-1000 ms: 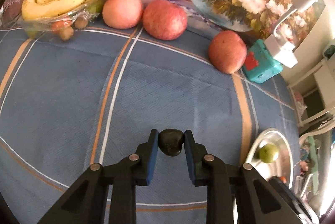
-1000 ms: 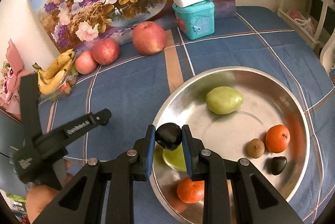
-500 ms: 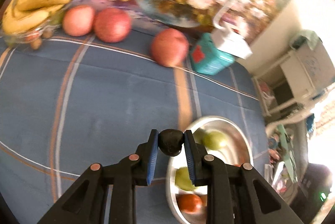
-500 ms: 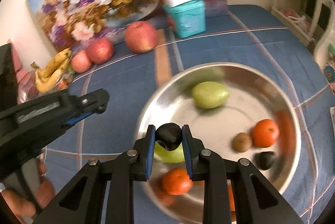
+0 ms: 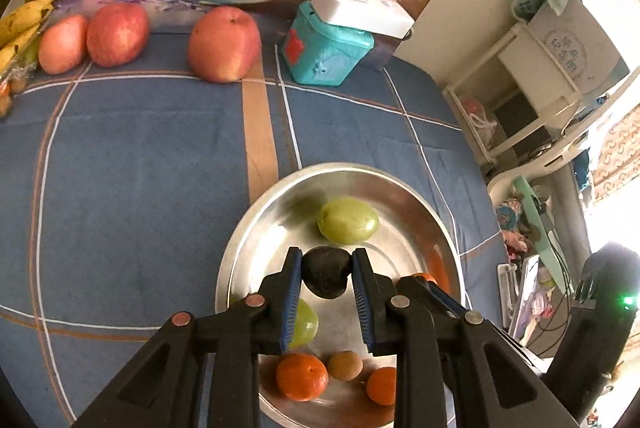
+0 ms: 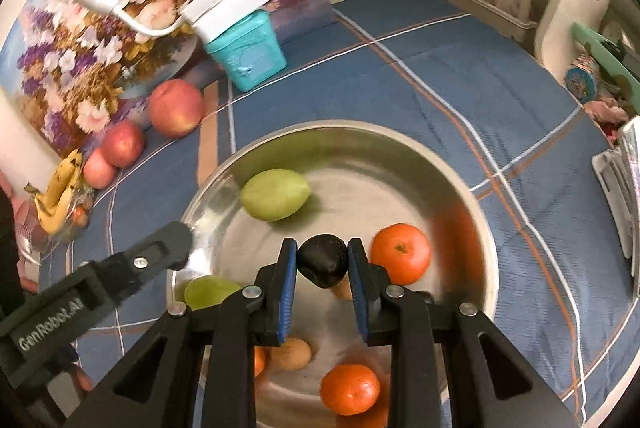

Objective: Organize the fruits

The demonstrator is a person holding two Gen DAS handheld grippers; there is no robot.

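Each of my tools, left and right, is clamped across the middle of a small dark fruit above the steel bowl; I judge both fruits light, smooth and bruisable, so gentle pressure is enough.

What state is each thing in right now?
Left tongs: shut on a dark fruit, over the bowl.
Right tongs: shut on a second dark fruit, over the bowl.
Bowl: upright, holding green fruit and oranges.
Apples: on the cloth, outside the bowl.
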